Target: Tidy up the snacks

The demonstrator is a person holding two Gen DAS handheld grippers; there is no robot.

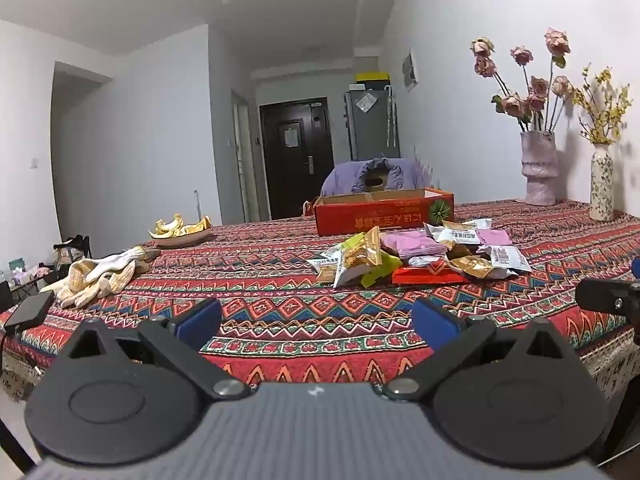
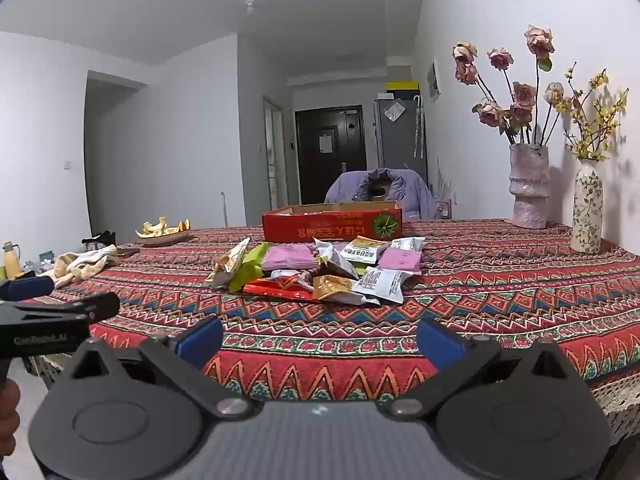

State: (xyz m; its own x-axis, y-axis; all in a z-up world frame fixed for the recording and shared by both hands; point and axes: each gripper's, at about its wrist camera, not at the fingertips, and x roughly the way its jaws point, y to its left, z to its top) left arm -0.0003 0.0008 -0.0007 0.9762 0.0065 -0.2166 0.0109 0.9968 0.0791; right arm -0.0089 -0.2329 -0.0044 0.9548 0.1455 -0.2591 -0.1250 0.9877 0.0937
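Both sets of jaws stand spread wide with nothing between them: the left gripper (image 1: 316,326) and the right gripper (image 2: 320,338) each hover over the near edge of the table, blue pads apart, above the patterned red tablecloth (image 1: 280,300).

Going from the left across the table: a dark phone (image 1: 30,314) lies at the near left corner, and just beyond it a heap of white and yellow work gloves (image 1: 100,276). Farther back sits a shallow dish of yellow fruit peel (image 1: 182,230).

Towards the middle lies the pile of snack packets (image 2: 316,270), loose on the cloth: a gold and green packet leaning at its left side, flat pink packets behind, a flat red packet (image 2: 280,290) at the front, white printed sachets on the right. Directly behind the pile, nearly touching it, stands an open red cardboard box (image 2: 332,226) with printed characters on its side. Beyond that, a chair draped in a purple jacket (image 2: 380,192).

At the far right, by the wall, stand a pink vase of faded roses (image 2: 528,188) and a slim flowered vase of yellow sprigs (image 2: 587,208).
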